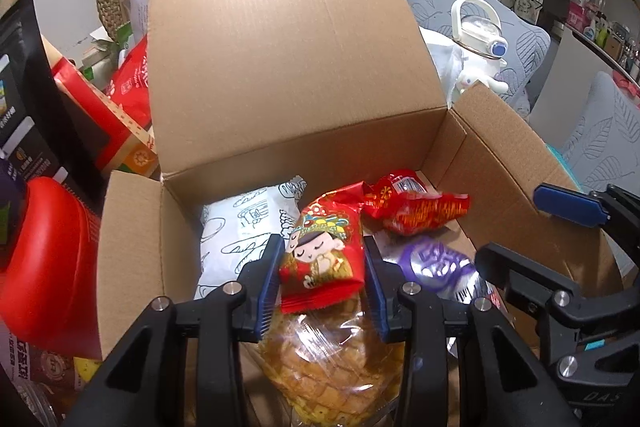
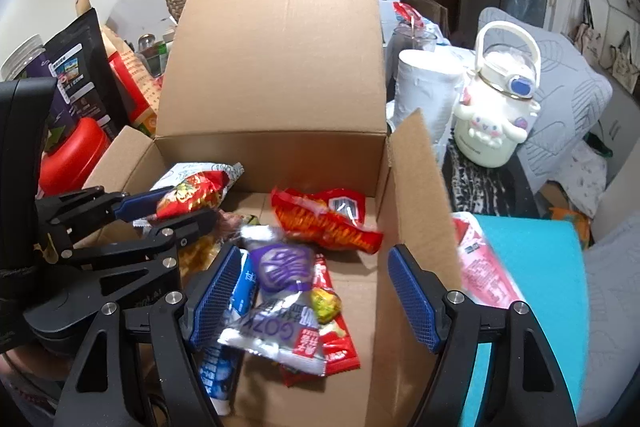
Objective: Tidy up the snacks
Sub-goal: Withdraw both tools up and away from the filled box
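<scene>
An open cardboard box (image 1: 280, 47) holds several snacks. My left gripper (image 1: 322, 267) is shut on a red packet with a cartoon figure (image 1: 320, 251), held above a clear bag of golden bread (image 1: 332, 359). In the right wrist view the same gripper (image 2: 168, 211) grips that red packet (image 2: 188, 195) over the box's left side. My right gripper (image 2: 312, 299) stands open over the box; below its jaws lies a silver and purple packet (image 2: 280, 287), not pinched. A red crinkled packet (image 2: 328, 219) lies behind it, and a white printed bag (image 1: 240, 227) at the box's left.
A blue packet (image 2: 240, 291) and a flat red packet (image 2: 336, 339) lie on the box floor. Outside, a white cartoon-dog bottle (image 2: 496, 115) and paper roll (image 2: 424, 87) stand right; a pink-white packet (image 2: 484, 267) lies on a teal mat (image 2: 532, 287). A red container (image 1: 44, 259) sits left.
</scene>
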`<action>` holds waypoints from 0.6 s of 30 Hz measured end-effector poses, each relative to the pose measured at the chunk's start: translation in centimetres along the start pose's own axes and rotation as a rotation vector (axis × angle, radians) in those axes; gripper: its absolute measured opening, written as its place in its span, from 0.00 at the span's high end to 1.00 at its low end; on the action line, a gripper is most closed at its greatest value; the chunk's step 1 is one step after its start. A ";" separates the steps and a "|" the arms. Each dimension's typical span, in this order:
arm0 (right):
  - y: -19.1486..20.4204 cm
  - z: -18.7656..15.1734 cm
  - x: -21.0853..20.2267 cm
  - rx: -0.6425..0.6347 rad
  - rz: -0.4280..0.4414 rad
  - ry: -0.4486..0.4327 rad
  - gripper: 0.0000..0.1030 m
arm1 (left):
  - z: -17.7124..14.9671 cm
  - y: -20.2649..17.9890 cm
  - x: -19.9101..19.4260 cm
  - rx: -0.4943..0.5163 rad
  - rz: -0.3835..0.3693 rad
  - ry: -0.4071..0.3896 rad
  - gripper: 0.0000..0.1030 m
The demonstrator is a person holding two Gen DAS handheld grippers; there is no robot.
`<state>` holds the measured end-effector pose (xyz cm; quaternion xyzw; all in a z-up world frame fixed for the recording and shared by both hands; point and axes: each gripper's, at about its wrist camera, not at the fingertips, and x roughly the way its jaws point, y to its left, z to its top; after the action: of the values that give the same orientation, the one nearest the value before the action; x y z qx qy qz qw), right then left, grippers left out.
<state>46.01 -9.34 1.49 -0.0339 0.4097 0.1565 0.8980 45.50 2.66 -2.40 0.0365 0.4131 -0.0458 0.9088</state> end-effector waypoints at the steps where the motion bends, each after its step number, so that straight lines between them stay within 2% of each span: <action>1: 0.0 0.0 -0.3 -0.001 -0.002 -0.007 0.25 | 0.1 0.0 -0.2 -0.002 0.011 -0.007 0.62; 3: -0.1 0.0 -0.9 0.002 -0.007 -0.020 0.25 | 0.2 -0.1 -0.7 -0.003 0.038 -0.032 0.56; 5: -0.2 0.0 -1.4 0.006 -0.012 -0.030 0.25 | 0.4 -0.2 -1.2 -0.003 0.053 -0.056 0.40; 7: -0.4 0.0 -1.8 0.007 -0.021 -0.032 0.25 | 0.5 -0.1 -1.6 -0.017 0.066 -0.076 0.31; 18: -1.1 0.5 -4.2 0.020 -0.035 -0.072 0.25 | 2.0 -0.7 -4.0 -0.025 0.067 -0.124 0.31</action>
<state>44.08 -11.36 4.90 -0.0265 0.3780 0.1379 0.9151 44.30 1.96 1.93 0.0360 0.3549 -0.0125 0.9341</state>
